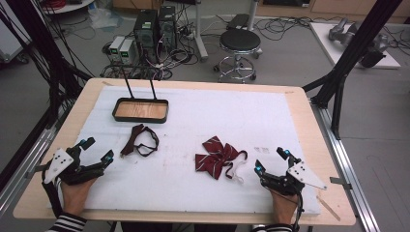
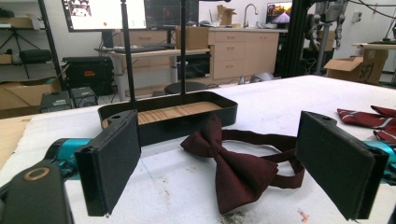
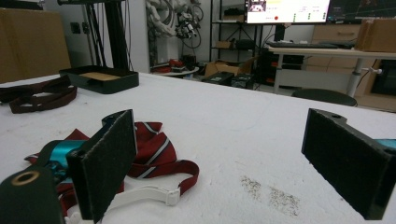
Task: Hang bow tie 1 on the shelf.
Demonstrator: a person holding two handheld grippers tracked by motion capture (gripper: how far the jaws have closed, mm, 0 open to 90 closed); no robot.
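Maroon fabric is what lies nearest your left gripper [image 1: 96, 151]: the dark bow tie [image 1: 139, 140] sits on the white mat [image 1: 203, 193], a little to the right of and beyond the jaws, with its strap looped out to the right. In the left gripper view that bow tie [image 2: 238, 168] lies between and beyond the two black pads, which stand wide apart and touch nothing. Just beyond it sits the black tray [image 1: 140, 110] with a wood-grain floor and two thin black uprights rising from its far rim.

Further right, near the middle of the mat, lies the striped red bow tie [image 1: 217, 157], with a white strap and clasp trailing toward your right gripper [image 1: 270, 160]. That gripper rests near the mat's near edge, just right of the striped tie, its jaws wide and nothing between them; in the right gripper view the striped tie [image 3: 154, 154] shows behind the left pad.

Both of your hands rest near the near edge of the wooden table [image 1: 309, 121], well apart from each other.
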